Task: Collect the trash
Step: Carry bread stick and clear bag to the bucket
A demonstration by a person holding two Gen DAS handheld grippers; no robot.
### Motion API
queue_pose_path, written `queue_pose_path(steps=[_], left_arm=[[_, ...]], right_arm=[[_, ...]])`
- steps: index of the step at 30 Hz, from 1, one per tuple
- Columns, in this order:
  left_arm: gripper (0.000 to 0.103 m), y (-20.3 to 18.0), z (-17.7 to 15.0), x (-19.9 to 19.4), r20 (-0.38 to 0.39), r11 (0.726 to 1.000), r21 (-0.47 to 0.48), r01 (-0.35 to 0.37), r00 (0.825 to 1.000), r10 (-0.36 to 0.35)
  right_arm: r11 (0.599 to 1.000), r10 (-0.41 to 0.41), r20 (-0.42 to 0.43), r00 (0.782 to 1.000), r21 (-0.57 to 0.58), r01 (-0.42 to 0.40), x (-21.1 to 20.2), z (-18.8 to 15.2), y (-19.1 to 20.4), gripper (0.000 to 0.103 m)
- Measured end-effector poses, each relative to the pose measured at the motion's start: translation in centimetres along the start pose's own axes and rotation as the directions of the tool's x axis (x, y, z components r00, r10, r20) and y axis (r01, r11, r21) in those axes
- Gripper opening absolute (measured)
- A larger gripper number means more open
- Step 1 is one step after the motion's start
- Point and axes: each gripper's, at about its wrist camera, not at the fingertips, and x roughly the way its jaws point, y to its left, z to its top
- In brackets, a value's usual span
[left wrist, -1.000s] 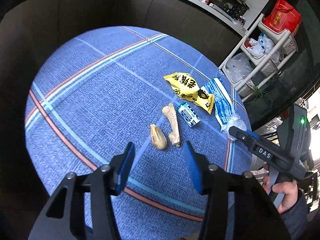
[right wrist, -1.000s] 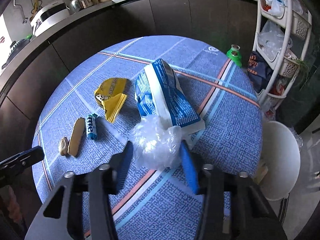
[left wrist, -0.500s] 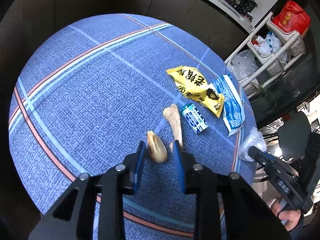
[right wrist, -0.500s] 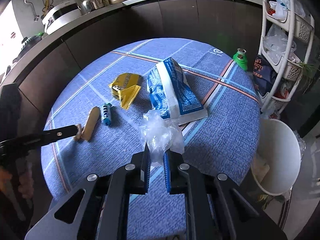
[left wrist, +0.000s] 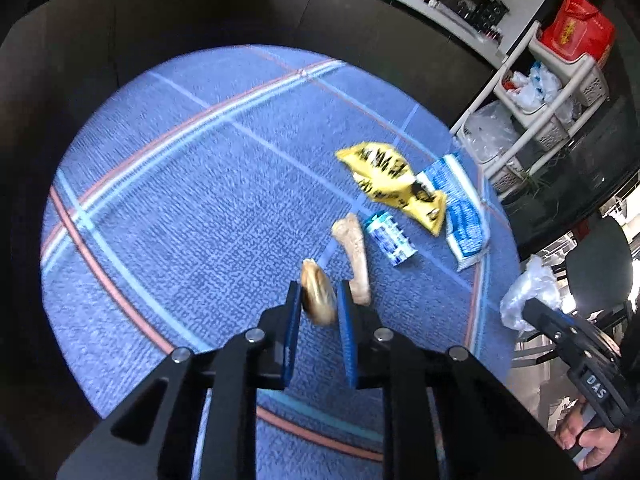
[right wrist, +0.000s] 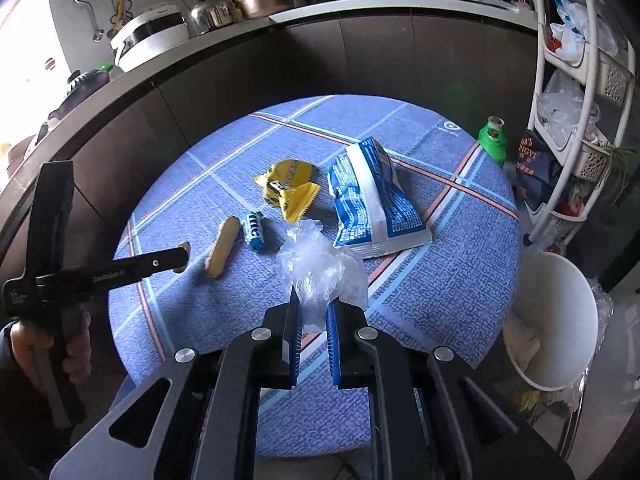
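Note:
My left gripper [left wrist: 318,294] is shut on a small yellowish-brown food scrap [left wrist: 317,297] and holds it above the round blue table [left wrist: 192,208]. My right gripper [right wrist: 313,306] is shut on a crumpled clear plastic wrap [right wrist: 320,268], lifted over the table's near edge; it also shows in the left wrist view [left wrist: 528,294]. On the table lie a long bone [left wrist: 354,254], a small blue-white wrapper [left wrist: 390,238], a yellow snack bag [left wrist: 394,178] and a blue-white bag [right wrist: 376,204].
A white trash bin [right wrist: 556,320] stands on the floor right of the table. A white shelf rack [right wrist: 580,92] with bags stands at the right. A green bottle [right wrist: 494,140] sits beyond the table. A dark counter curves behind.
Both grippers closed: the left on the food scrap, the right on the plastic wrap. Both then lifted their pieces off the table, and the right one drew back toward the near edge.

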Motion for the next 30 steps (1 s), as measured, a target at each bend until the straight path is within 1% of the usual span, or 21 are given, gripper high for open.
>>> queue_pose_path(steps=[2, 5, 8, 13, 17, 21, 25, 26, 30], left_arm=[[0.019, -0.2, 0.0, -1.3, 0.022, 1.0, 0.009, 0.019, 1.0, -0.019], [0.019, -1.6, 0.4, -3.2, 0.06, 0.998, 0.047, 0.047, 0.997, -0.049], [0.019, -3.7, 0.8, -4.8, 0.087, 0.992, 0.094, 0.081, 0.992, -0.09], [0.019, -7.7, 1.0, -6.7, 0.113, 0.972, 0.174, 0.159, 0.977, -0.18], [0.019, -11.0, 1.0, -7.1, 0.097, 0.949, 0.238, 0.205, 0.968, -0.233], [0.019, -14.7, 0.9, -6.3, 0.057, 0.919, 0.298, 0.258, 0.956, -0.287], [0.019, -18.4, 0.6, -4.8, 0.002, 0.888, 0.349, 0.298, 0.948, -0.319], [0.019, -18.8, 0.5, -4.5, -0.006, 0.883, 0.357, 0.304, 0.946, -0.323], [0.019, -22.5, 0.2, -2.4, -0.059, 0.852, 0.396, 0.343, 0.935, -0.349]], right_arm=[[1.0, 0.005, 0.017, 1.0, -0.002, -0.005, -0.7, 0.2, 0.1, 0.01], [1.0, 0.011, 0.044, 0.999, -0.003, -0.011, -1.8, 0.4, 0.3, 0.009], [1.0, 0.01, 0.085, 0.996, -0.003, -0.01, -3.4, 0.7, 0.1, 0.01], [0.999, -0.009, 0.149, 0.989, 0.032, 0.004, -6.0, 0.9, -1.1, 0.01], [0.997, -0.043, 0.195, 0.98, 0.076, 0.028, -8.3, 0.9, -3.4, 0.01], [0.989, -0.087, 0.221, 0.971, 0.135, 0.058, -9.9, 0.4, -6.3, 0.01], [0.975, -0.135, 0.222, 0.966, 0.202, 0.09, -10.6, -0.5, -9.5, 0.01], [0.969, -0.151, 0.219, 0.964, 0.226, 0.1, -10.7, -0.9, -10.6, 0.01], [0.945, -0.191, 0.208, 0.959, 0.302, 0.122, -11.0, -2.4, -14.2, 0.01]])
